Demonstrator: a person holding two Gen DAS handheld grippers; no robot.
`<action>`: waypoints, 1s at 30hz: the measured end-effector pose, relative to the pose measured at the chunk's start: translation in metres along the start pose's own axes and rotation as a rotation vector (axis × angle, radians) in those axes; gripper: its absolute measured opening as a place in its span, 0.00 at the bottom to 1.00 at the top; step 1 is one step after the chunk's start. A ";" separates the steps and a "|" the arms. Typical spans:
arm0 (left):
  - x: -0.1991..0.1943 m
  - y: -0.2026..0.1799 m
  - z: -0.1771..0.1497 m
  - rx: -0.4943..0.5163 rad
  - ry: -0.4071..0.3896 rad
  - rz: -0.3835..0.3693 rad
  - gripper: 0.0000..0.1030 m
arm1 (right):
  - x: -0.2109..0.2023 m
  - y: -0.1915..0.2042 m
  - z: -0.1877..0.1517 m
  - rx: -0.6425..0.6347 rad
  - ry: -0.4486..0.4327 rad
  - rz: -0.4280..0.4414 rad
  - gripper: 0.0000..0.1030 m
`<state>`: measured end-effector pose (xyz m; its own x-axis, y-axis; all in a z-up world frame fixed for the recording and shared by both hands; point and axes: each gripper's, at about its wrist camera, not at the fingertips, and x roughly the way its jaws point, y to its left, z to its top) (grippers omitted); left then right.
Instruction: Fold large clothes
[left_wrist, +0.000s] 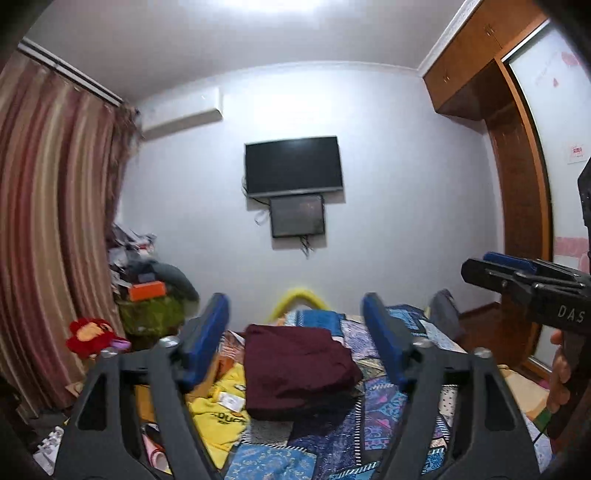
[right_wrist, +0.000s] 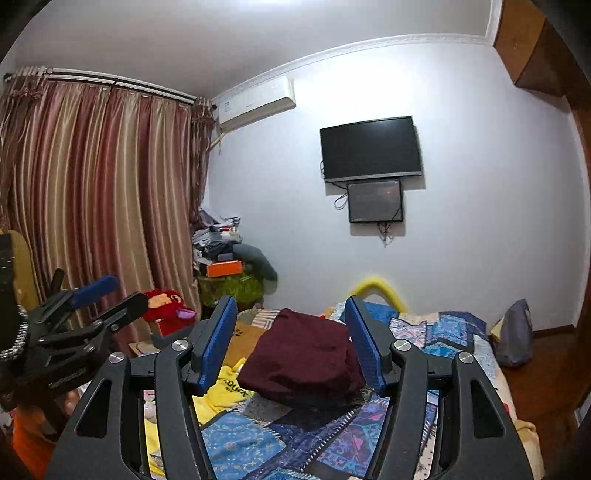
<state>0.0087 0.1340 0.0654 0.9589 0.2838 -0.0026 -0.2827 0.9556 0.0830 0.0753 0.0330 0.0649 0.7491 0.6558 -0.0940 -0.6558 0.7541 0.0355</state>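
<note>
Left of the folded maroon garment on the patchwork bedspread I read "DUCK" on a crumpled yellow shirt, and far right of it "DAS" on my right gripper. Beyond the garment's left stand a red plush toy and clutter pile; above it hangs a dark TV. My left gripper gapes wide, empty; the right stands half-spread, gripping nothing, the garment a neat squarish bundle.
</note>
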 end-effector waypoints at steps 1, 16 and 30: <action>-0.006 -0.001 -0.001 -0.005 -0.011 0.009 0.90 | -0.003 -0.001 -0.003 0.001 -0.001 -0.007 0.57; -0.017 0.004 -0.018 -0.100 0.014 0.012 1.00 | -0.010 0.006 -0.009 -0.025 -0.018 -0.092 1.00; -0.014 0.005 -0.024 -0.098 0.035 0.012 1.00 | -0.014 0.004 -0.012 -0.025 -0.001 -0.093 1.00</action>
<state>-0.0067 0.1368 0.0419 0.9544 0.2962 -0.0368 -0.2969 0.9548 -0.0146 0.0611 0.0266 0.0540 0.8071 0.5828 -0.0947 -0.5853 0.8108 0.0015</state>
